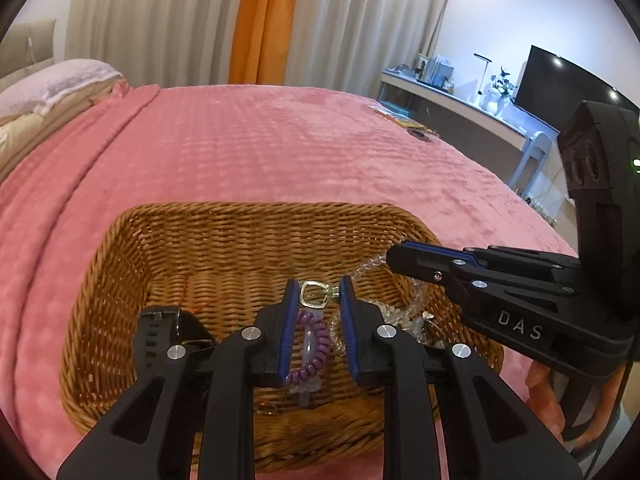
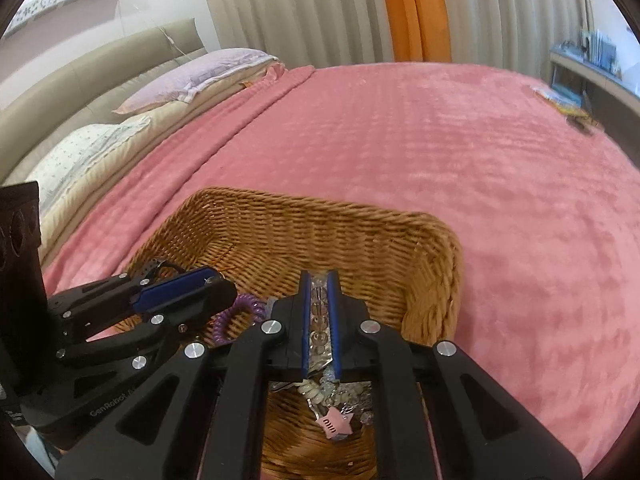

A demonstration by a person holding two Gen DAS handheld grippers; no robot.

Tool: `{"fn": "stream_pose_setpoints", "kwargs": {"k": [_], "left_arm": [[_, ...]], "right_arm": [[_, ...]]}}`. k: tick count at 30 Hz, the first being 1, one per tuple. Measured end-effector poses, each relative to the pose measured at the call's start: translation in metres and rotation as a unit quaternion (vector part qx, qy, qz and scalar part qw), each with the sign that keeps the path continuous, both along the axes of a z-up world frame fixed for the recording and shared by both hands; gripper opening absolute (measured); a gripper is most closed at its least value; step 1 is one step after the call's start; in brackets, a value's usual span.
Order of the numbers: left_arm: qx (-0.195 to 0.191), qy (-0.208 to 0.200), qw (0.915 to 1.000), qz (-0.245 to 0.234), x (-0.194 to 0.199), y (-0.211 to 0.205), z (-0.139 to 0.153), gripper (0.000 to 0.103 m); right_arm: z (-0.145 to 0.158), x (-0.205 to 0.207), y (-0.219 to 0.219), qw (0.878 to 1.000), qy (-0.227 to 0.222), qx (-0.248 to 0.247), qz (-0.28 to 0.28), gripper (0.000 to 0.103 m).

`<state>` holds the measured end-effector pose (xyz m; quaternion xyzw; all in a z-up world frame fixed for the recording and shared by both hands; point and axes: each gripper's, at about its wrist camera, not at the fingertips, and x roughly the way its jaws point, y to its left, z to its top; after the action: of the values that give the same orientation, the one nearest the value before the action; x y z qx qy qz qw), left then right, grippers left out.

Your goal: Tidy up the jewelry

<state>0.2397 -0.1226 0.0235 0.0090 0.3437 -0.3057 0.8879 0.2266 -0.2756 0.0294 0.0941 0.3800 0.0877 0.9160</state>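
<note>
A woven wicker basket [image 1: 240, 240] [image 2: 360, 240] sits on the pink bedspread and holds jewelry. My left gripper [image 1: 319, 292] hangs open over the basket, above a purple coil bracelet [image 1: 316, 344] and a gold buckle piece [image 1: 314, 295]. A black watch [image 1: 160, 332] lies at the basket's left. My right gripper [image 2: 319, 280] is shut on a clear crystal bead strand [image 2: 319, 320], which also shows at the right gripper's tip in the left wrist view [image 1: 370, 264]. Under it lie pearl and crystal pieces [image 2: 316, 390] and a pink star clip [image 2: 334, 426].
The pink bedspread [image 1: 260, 140] stretches all around the basket. Pillows [image 2: 192, 76] lie at the headboard. Small items [image 1: 404, 122] lie at the bed's far corner. A desk with a monitor [image 1: 560, 84] stands to the right.
</note>
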Motion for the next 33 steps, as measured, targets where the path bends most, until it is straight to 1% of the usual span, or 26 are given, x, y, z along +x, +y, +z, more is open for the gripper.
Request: {"fn": "stream_pose_setpoints", "kwargs": {"k": [1,2,4,6,8,10,12,14,16,17,18,19,20,21,22,24,25,26,27,30,33], "left_arm": [[-0.004,0.0,1.0,0.0,0.0,0.002,0.002,0.036],[-0.012,-0.004,0.9999,0.002,-0.003,0.007,0.006,0.042],[-0.027,-0.009,0.9996,0.001,-0.011,0.015,0.016,0.046],[-0.036,-0.018,0.9992,0.002,-0.02,0.024,0.027,0.052],[-0.045,-0.034,0.9984,0.009,-0.035,0.036,0.041,0.066],[-0.05,-0.05,0.9973,0.017,-0.05,0.048,0.055,0.068],[-0.057,-0.065,0.996,0.025,-0.069,0.063,0.067,0.071],[-0.066,-0.077,0.9941,0.038,-0.09,0.078,0.078,0.076],[-0.068,-0.089,0.9926,0.047,-0.108,0.089,0.082,0.077],[-0.066,-0.096,0.9918,0.053,-0.12,0.094,0.084,0.079],[-0.065,-0.101,0.9912,0.057,-0.128,0.098,0.084,0.081],[-0.063,-0.105,0.9905,0.062,-0.138,0.1,0.082,0.084],[-0.059,-0.111,0.9896,0.07,-0.149,0.104,0.08,0.086],[-0.057,-0.115,0.9888,0.076,-0.158,0.107,0.078,0.087],[-0.054,-0.119,0.9879,0.083,-0.166,0.109,0.075,0.087],[-0.044,-0.134,0.9848,0.102,-0.185,0.113,0.067,0.088],[-0.041,-0.139,0.9834,0.109,-0.19,0.115,0.064,0.089],[-0.036,-0.149,0.9806,0.122,-0.198,0.115,0.06,0.089],[-0.033,-0.156,0.9785,0.131,-0.204,0.117,0.056,0.09],[-0.018,-0.173,0.9714,0.162,-0.215,0.117,0.046,0.091],[0.0,-0.179,0.9681,0.175,-0.217,0.111,0.034,0.091]], "right_arm": [[0.0,0.0,-0.002,1.0,0.003,0.007,0.001,0.007],[0.001,-0.002,-0.003,1.0,0.004,0.009,0.0,0.007],[0.006,-0.007,-0.004,1.0,0.006,0.009,-0.006,0.008],[0.013,-0.016,-0.006,1.0,0.007,0.018,-0.007,0.008],[0.023,-0.03,-0.005,1.0,-0.006,0.023,-0.007,0.008],[0.032,-0.044,-0.003,0.999,-0.017,0.027,-0.006,0.008],[0.041,-0.063,-0.001,0.999,-0.029,0.047,0.002,0.008],[0.05,-0.089,0.005,0.998,-0.048,0.045,0.0,0.009],[0.057,-0.11,0.01,0.997,-0.06,0.041,0.0,0.013],[0.059,-0.121,0.013,0.997,-0.066,0.04,-0.001,0.021],[0.06,-0.135,0.016,0.996,-0.074,0.039,-0.003,0.032],[0.061,-0.145,0.018,0.996,-0.082,0.038,-0.005,0.039],[0.062,-0.161,0.021,0.995,-0.098,0.032,-0.013,0.054],[0.064,-0.171,0.023,0.994,-0.109,0.024,-0.019,0.064],[0.064,-0.181,0.025,0.992,-0.119,0.012,-0.027,0.067],[0.064,-0.201,0.031,0.989,-0.141,-0.02,-0.046,0.079],[0.063,-0.21,0.034,0.986,-0.152,-0.03,-0.053,0.083],[0.061,-0.218,0.036,0.984,-0.164,-0.037,-0.059,0.091],[0.059,-0.227,0.039,0.981,-0.179,-0.046,-0.064,0.095],[0.048,-0.239,0.046,0.973,-0.202,-0.076,-0.077,0.095],[0.032,-0.236,0.052,0.972,-0.201,-0.092,-0.084,0.095]]}}
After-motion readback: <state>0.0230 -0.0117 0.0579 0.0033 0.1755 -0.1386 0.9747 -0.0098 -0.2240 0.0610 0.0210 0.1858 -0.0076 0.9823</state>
